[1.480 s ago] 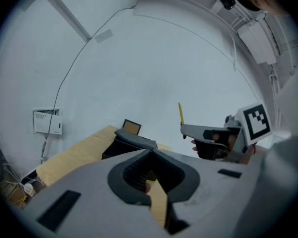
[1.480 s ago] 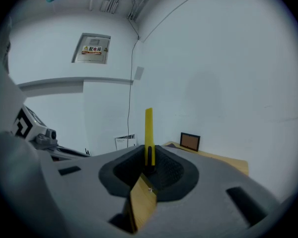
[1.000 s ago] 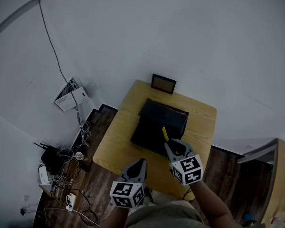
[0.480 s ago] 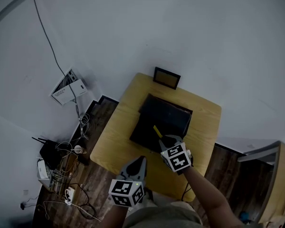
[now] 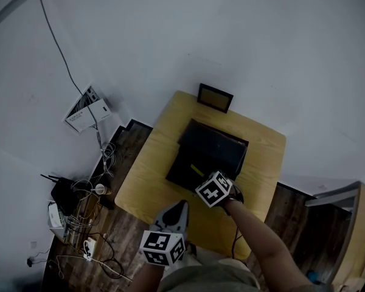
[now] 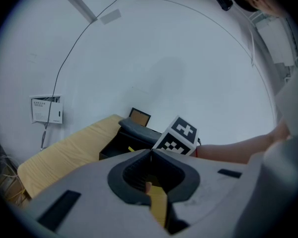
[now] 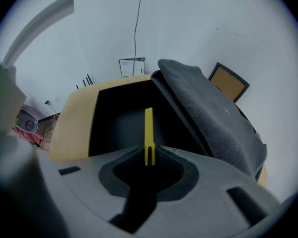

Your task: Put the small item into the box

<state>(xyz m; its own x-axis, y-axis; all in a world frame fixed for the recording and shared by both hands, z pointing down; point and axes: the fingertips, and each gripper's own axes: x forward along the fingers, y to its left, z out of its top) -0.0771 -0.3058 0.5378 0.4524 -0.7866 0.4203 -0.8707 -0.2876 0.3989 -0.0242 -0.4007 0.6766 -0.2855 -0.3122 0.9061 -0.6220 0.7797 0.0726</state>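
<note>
A black box (image 5: 185, 168) stands open on the wooden table (image 5: 152, 175), its grey-lined lid (image 5: 218, 143) tipped back. My right gripper (image 5: 202, 176) hangs over the box's near part, shut on a thin yellow item (image 5: 196, 170). In the right gripper view the yellow item (image 7: 148, 128) sticks out from the right gripper (image 7: 149, 150) over the box's dark inside (image 7: 116, 125), with the lid (image 7: 208, 110) to the right. My left gripper (image 5: 181, 206) is shut near the table's front edge, short of the box (image 6: 116, 145); I see nothing beyond its tips.
A small framed picture (image 5: 215, 98) leans on the wall at the table's back edge. Cables and devices (image 5: 79, 215) lie on the dark floor to the left. A white panel (image 5: 85, 109) hangs on the wall. A wooden cabinet (image 5: 362, 224) stands at the right.
My right gripper has moved forward and to the left with the yellow item, from the box's near right side to over its opening, and has tipped downward. The left gripper has hardly moved.
</note>
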